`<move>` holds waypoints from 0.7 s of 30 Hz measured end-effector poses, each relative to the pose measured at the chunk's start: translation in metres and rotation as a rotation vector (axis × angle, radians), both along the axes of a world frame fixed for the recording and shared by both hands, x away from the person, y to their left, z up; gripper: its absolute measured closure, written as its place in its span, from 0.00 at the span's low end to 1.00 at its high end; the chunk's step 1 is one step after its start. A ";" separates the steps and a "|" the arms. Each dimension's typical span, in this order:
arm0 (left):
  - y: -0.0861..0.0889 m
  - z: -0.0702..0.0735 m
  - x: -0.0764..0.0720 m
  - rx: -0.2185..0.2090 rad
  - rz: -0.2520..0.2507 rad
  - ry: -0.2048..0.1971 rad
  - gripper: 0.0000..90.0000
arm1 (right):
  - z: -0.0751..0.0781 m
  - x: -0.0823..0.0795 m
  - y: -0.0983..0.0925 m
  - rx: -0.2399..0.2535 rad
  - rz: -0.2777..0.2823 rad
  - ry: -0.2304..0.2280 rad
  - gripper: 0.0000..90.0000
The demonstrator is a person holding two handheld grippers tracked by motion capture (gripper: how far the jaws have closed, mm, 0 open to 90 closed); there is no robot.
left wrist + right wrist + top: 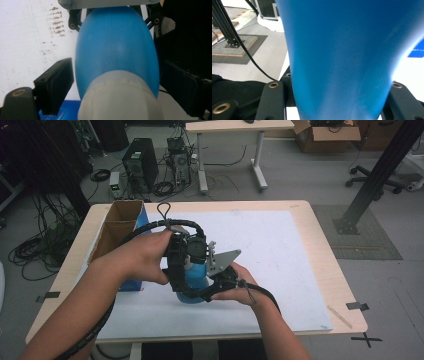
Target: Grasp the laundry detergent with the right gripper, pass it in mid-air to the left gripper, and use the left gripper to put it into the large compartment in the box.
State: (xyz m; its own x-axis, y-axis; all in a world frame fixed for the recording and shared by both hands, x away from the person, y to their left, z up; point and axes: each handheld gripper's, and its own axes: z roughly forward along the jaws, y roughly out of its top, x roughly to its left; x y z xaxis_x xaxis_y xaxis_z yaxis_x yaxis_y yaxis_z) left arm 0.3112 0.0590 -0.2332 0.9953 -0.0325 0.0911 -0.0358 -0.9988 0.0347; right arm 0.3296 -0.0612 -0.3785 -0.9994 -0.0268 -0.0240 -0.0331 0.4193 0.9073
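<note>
Both hand-held grippers meet at mid-counter around a blue bottle (pixel 196 276), which stands on the white mat (pixel 280 255). Nearest the person, the right hand-held gripper (pixel 220 281) comes in low, and in its own view its jaws sit tight against either side of the bottle's body (pixel 347 57), so it appears closed on it, probably to hold the bottle steady. Just beyond and above it, the left hand-held gripper (pixel 186 251) reaches over the top; in its view the whitish cap (pixel 120 97) lies between its jaws, the left pad (pixel 56 82) with a sliver of mat showing beside the bottle, the right one hard to judge against the dark, so I cannot tell whether it has bitten yet. That pairing suggests a cap about to be turned. Past the left hand-held gripper, a cardboard box (pixel 117 227) sits open at the counter's edge.
</note>
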 end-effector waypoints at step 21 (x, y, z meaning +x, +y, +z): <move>-0.004 -0.001 -0.003 0.016 0.009 -0.013 0.26 | 0.000 -0.001 0.001 0.000 -0.002 -0.004 0.50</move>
